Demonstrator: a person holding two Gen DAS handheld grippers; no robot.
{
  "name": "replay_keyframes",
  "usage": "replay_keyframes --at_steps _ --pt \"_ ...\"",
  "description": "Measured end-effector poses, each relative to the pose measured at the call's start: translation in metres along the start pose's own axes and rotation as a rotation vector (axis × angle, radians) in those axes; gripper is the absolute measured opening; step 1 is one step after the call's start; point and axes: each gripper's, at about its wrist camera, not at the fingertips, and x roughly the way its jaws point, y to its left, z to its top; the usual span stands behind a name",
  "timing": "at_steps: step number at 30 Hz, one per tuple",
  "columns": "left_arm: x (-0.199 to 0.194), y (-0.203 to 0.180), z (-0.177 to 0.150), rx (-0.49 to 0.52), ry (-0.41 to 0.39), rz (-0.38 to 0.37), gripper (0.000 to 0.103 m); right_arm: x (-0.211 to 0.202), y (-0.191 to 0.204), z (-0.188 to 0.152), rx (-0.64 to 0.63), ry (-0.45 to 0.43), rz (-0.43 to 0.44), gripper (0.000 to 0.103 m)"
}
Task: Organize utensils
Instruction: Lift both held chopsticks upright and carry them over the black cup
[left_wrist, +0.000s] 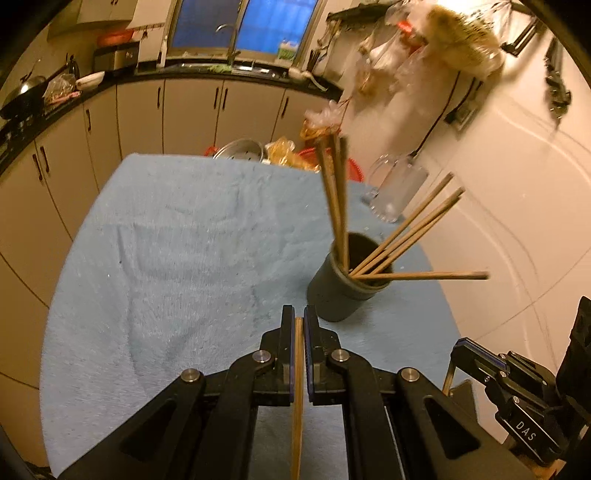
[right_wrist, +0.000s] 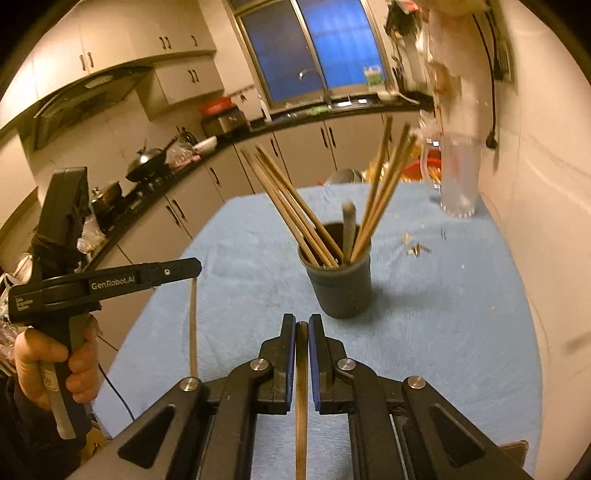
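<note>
A dark cup (left_wrist: 338, 291) (right_wrist: 341, 288) stands on the blue cloth (left_wrist: 166, 258) and holds several wooden chopsticks (left_wrist: 413, 225) (right_wrist: 291, 206) that fan outward. My left gripper (left_wrist: 299, 314) hangs above the cloth just in front of the cup, shut on a single chopstick (left_wrist: 297, 406) that runs back under the camera. In the right wrist view the left gripper (right_wrist: 197, 267) is at the left, a hand (right_wrist: 48, 362) on its handle, its chopstick (right_wrist: 192, 325) hanging down. My right gripper (right_wrist: 302, 321) (left_wrist: 456, 345) is shut on another chopstick (right_wrist: 301, 398), also in front of the cup.
A clear glass mug (left_wrist: 399, 188) (right_wrist: 458, 177) stands behind the cup near the white wall. Small scraps (right_wrist: 417, 251) lie on the cloth to the cup's right. A metal pot (left_wrist: 240, 149) and bags sit past the table's far edge. Kitchen cabinets run along the left.
</note>
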Motion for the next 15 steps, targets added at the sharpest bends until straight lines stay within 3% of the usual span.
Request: replay_keyframes --at_steps 15 --pt "-0.043 -0.018 0.009 0.033 -0.077 -0.029 0.005 -0.039 0.016 0.016 -0.055 -0.087 0.019 0.008"
